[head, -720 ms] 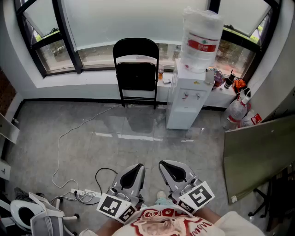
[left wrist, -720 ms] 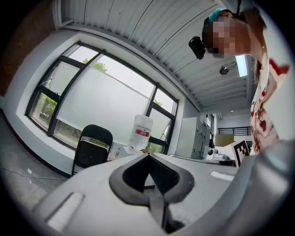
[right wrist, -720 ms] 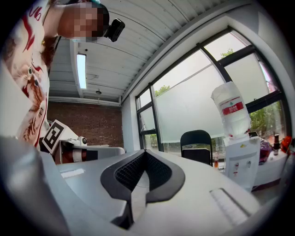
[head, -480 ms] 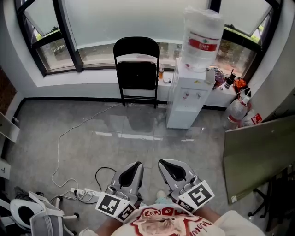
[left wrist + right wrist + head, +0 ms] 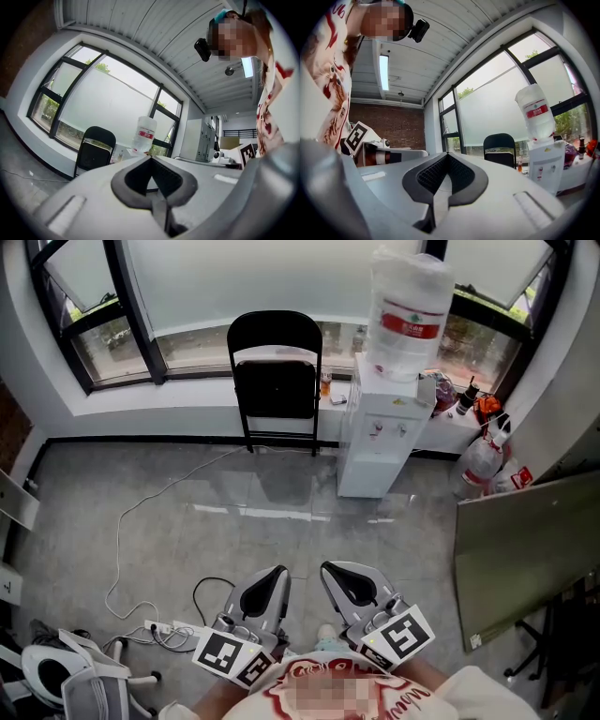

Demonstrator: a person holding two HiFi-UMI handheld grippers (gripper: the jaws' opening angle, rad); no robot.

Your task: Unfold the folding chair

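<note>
The black folding chair (image 5: 277,390) stands folded flat against the low window sill at the far side of the room, upright on its legs. It also shows small and distant as the chair (image 5: 93,152) in the left gripper view and the chair (image 5: 500,147) in the right gripper view. My left gripper (image 5: 275,576) and right gripper (image 5: 333,573) hang side by side close to the person's body, far from the chair and aimed toward it. Both are shut with nothing between the pads, as the left gripper (image 5: 151,159) and right gripper (image 5: 447,155) show in their own views.
A white water dispenser (image 5: 375,442) with a large bottle (image 5: 405,320) stands right of the chair. A white cable (image 5: 141,512) and power strip (image 5: 173,632) lie on the grey floor at left. A grey board (image 5: 525,559) leans at right, and an office chair base (image 5: 66,676) sits bottom left.
The head view has crept slightly forward, so the chair sits a touch higher in frame. Both grippers keep their place and stay shut.
</note>
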